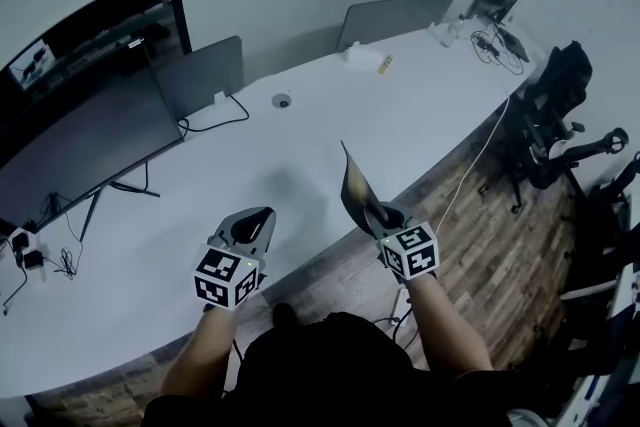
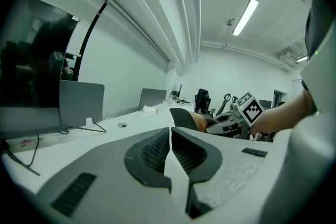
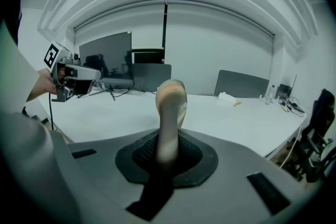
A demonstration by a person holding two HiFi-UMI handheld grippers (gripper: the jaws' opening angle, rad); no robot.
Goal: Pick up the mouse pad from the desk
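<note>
Mouse pad [image 1: 356, 185] stands edge-on, pinched in right tool [image 1: 382, 213] above surface [image 1: 330, 120], its lower edge hidden in the grip. Left tool [image 1: 254, 221], at nine o'clock, seems pressed together, empty.

The desk [image 1: 330, 115] is smooth and matt, the mouse pad [image 1: 357, 193] thin, pliable, faintly shiny.

No legible text, labels or numbers in view.
</note>
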